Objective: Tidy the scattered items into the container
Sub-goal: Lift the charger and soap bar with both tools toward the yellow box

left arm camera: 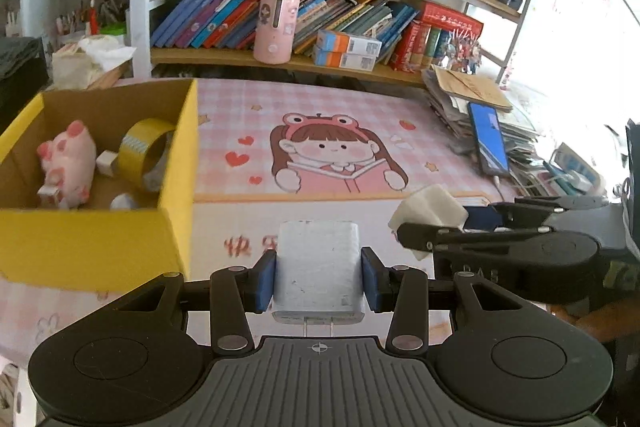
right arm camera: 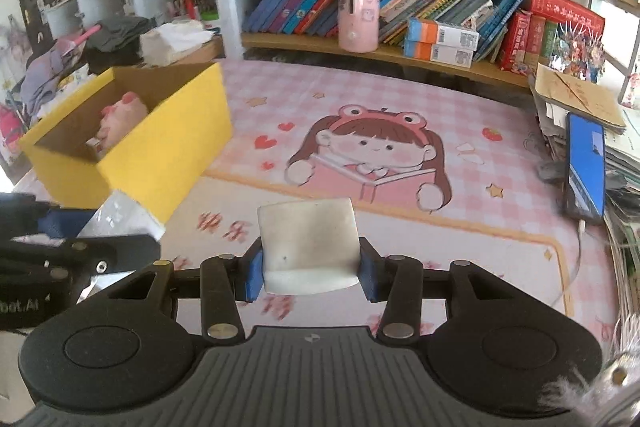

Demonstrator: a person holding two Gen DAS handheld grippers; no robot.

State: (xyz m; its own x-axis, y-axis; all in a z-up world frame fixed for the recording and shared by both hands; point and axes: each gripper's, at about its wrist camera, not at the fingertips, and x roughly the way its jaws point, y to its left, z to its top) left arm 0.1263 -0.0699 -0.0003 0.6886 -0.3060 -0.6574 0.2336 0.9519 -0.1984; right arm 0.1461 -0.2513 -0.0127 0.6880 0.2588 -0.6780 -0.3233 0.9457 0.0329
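**Observer:** What have you got in each hand?

**Operator:** On my left gripper (left arm camera: 319, 273) the jaws are clamped on a white rectangular plug-in charger block (left arm camera: 318, 267), blue pads pressed flat against both its sides, its two metal prongs pointing back toward my camera. On my right gripper (right arm camera: 308, 269) the jaws are closed on a white squarish eraser-like block (right arm camera: 308, 245), likewise pinched from both sides.

**Observer:** And the container?

**Operator:** The yellow cardboard box (left arm camera: 176, 163) sits open on the pink checked tabletop mat with the cartoon girl (left arm camera: 360, 107), to the left in both my views. Inside I see a pink plush pig (left arm camera: 68, 163), a roll of yellowish clear tape (left arm camera: 146, 155) standing on edge against the right wall, and a couple of small white pieces I can't identify.

**Observer:** Are your loads over the box?

**Operator:** No. Both are held above the mat, right of the box. From the left camera, the right gripper with its block shows just to my right, at about the same level.
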